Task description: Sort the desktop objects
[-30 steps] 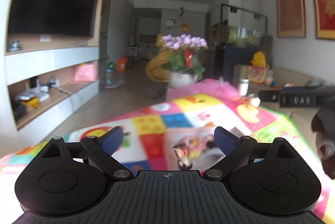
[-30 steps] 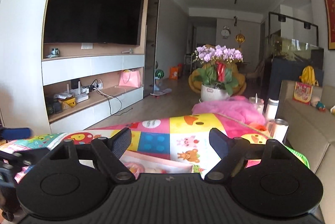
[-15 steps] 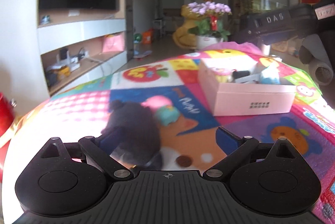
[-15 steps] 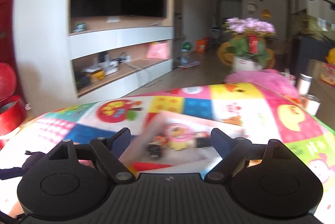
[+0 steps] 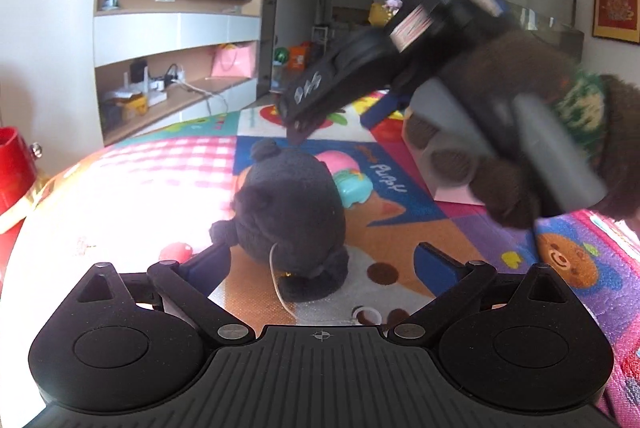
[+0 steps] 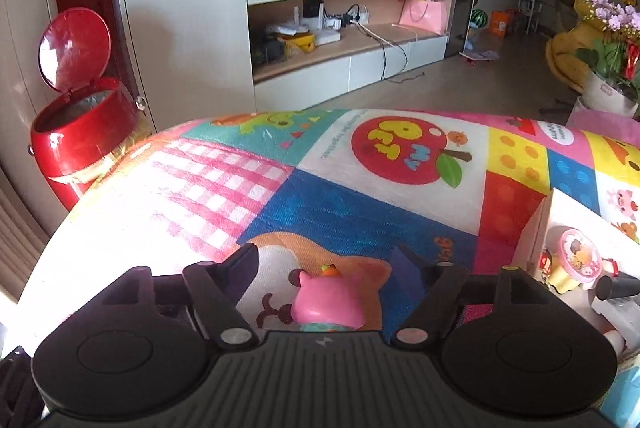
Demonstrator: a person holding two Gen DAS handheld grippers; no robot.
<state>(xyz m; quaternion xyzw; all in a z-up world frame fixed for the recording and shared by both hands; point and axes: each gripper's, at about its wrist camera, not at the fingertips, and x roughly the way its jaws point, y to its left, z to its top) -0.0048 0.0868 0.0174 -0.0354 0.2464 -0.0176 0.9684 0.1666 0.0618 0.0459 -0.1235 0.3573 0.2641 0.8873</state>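
Observation:
A dark grey plush toy [image 5: 292, 216] lies on the colourful mat [image 5: 140, 188], between the open fingers of my left gripper [image 5: 324, 262], nearer the left finger. A pink and teal toy [image 5: 348, 176] lies just behind it. My right gripper [image 6: 326, 262] is open, with the pink toy [image 6: 328, 304] low between its fingers. In the left wrist view the right gripper body [image 5: 400, 48], held in a brown gloved hand [image 5: 520, 132], hangs over the plush.
A pink box [image 6: 560, 252] holding small toys stands at the right of the mat. A red bin [image 6: 76, 140] with its lid open stands off the mat's left edge. A TV wall unit [image 6: 340, 8] is behind.
Both grippers have dropped and swung left towards the mat. The left gripper has closed in around the plush. The right gripper has come over the pink toy, leaving the box at its right.

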